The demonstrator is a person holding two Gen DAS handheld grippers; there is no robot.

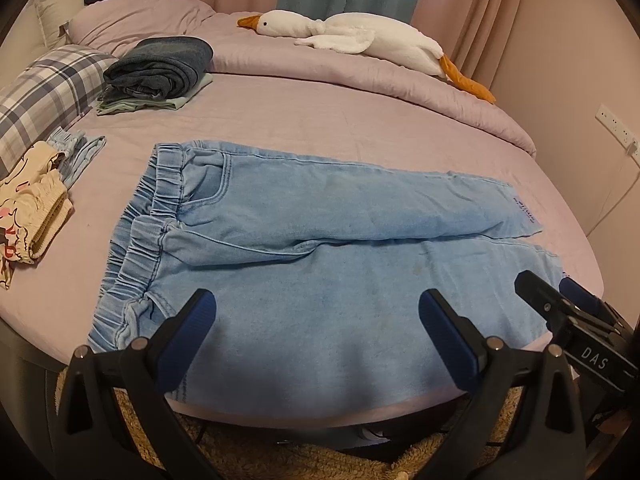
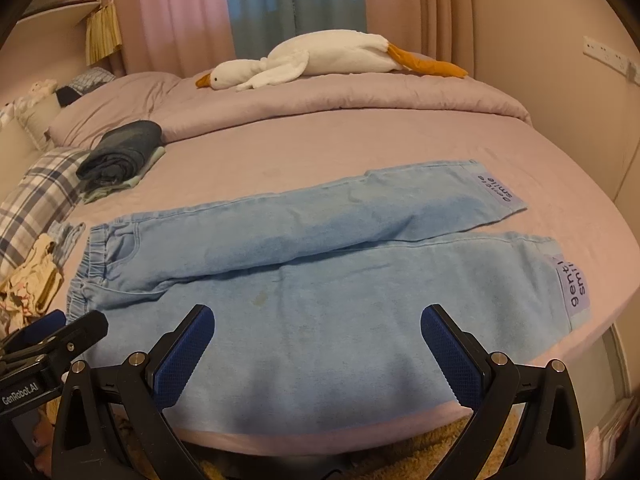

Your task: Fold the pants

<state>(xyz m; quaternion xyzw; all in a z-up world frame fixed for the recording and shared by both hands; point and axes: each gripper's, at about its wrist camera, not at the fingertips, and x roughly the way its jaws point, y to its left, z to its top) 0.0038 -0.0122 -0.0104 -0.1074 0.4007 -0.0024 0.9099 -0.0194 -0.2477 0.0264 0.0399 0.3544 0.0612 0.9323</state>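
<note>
A round bed with a lilac sheet fills both views, its near edge curving just beyond the grippers. A pair of light blue jeans lies flat and unfolded across the near half of the bed, the elastic waistband toward the left edge and both legs stretched toward the right edge, side by side, the far leg overlapping the near one along their inner seams. Each cuff carries a pale label printed "gentle smile". A white plush goose with an orange beak and feet lies along the far edge on a bunched duvet. A stack of folded clothes, dark denim on top, sits toward the far left, next to a plaid pillow. A crumpled cream garment lies at the left edge.

The left gripper hangs over the near leg close to the waistband, its blue-padded jaws spread wide apart and holding nothing. The right gripper hangs over the same leg nearer the cuffs, jaws likewise wide apart and empty.
</note>
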